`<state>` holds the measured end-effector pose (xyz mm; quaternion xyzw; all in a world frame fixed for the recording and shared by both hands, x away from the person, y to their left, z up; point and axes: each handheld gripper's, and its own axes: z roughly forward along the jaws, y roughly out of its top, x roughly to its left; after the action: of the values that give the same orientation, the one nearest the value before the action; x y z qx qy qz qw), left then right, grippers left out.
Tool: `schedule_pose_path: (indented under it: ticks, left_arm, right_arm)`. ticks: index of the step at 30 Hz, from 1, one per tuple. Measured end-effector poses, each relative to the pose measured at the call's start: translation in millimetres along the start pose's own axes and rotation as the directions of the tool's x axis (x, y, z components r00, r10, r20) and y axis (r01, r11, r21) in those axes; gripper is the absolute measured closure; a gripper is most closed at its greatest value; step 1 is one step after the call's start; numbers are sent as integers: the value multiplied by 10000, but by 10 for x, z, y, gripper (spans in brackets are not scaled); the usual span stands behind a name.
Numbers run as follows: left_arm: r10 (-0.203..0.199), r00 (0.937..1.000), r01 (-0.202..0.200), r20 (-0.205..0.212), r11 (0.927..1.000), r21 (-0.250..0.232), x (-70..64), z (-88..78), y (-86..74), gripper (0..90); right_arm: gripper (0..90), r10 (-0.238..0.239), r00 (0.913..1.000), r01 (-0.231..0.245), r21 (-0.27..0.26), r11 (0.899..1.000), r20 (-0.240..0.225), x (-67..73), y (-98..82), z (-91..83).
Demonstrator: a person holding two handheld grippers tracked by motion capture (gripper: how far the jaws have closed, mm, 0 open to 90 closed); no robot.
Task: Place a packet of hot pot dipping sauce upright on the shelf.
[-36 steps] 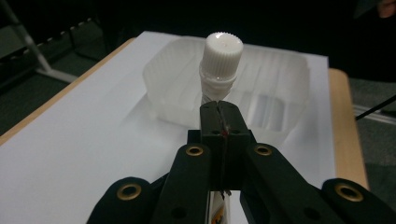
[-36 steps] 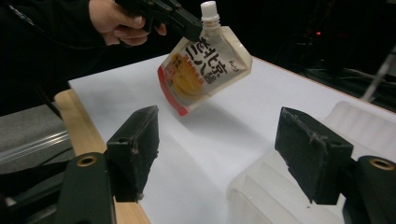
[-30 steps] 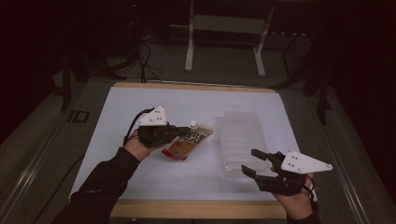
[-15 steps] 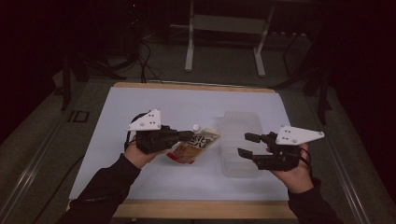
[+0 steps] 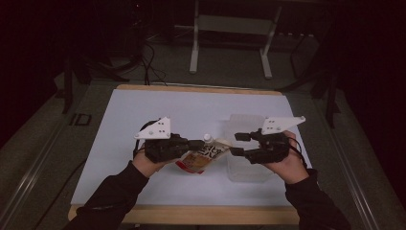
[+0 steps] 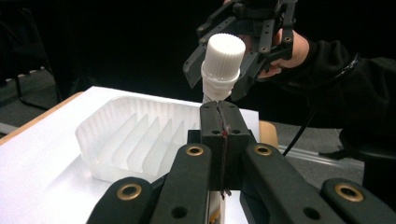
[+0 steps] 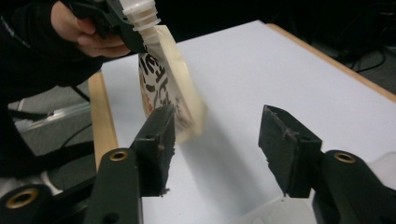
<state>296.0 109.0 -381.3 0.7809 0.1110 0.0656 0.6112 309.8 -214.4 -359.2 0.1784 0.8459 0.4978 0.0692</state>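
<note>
A: Your left gripper (image 5: 198, 143) sits left of centre in the high view. What is it doing?

B: Its black jaws are pressed together on the top seam of the cream-coloured soft pouch with dark and red print and a white ribbed screw cap (image 5: 205, 155). In your left gripper view the cap (image 6: 224, 60) stands just above the clamped jaw tips, at upper centre.

A: And where does the pouch lie against your right gripper (image 5: 238, 143)?

B: In the high view the pouch hangs in the middle of the frame over the white table top (image 5: 191, 110), and your right gripper is just to its right, jaw tips close to the pouch's right edge. In your right gripper view the pouch (image 7: 170, 88) is at upper left, partly behind the left jaw.

A: Are your right jaws on it?

B: No. They stand apart with bare table between them, though they have just been closing. The pouch is beside the left jaw, not between the two.

A: Anything else nearby?

B: A clear ribbed plastic tray (image 6: 135, 135) rests on the table under your right hand.
</note>
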Motion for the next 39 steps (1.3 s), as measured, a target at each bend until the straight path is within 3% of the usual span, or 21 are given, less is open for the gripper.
schedule_pose_path:
  ticks: [8, 15, 20, 26, 33, 39]
  left_arm:
    - [-56, 9997, 54, 221, 10000, 64, -7, 55, 0, 900]
    - [-23, 9994, 13, 332, 9996, 291, -12, 108, -1, 900]
    - [-152, 9984, 145, 543, 9998, 122, -5, 101, -11, 900]
    - [-163, 9985, 169, 517, 9998, -114, -9, 89, -7, 900]
    - [-317, 9974, 349, 652, 9982, -491, 6, 72, -43, 899]
    - [-368, 9979, 402, 531, 9972, -637, 15, 83, -66, 892]
  right_arm:
    - [672, -431, 9937, 510, 745, 9959, -1037, 29, 47, 164]
    - [867, -392, 9837, 620, 1262, 9901, -1752, -25, 58, 214]
    - [886, -701, 9800, 971, 1399, 9854, -1865, -18, 96, 196]
    - [892, -730, 9799, 1037, 1615, 9814, -1859, -21, 212, 145]
    - [894, -905, 9771, 1198, 1466, 9819, -1923, -7, 330, 91]
    - [896, -879, 9770, 1175, 1461, 9823, -1945, -16, 373, 74]
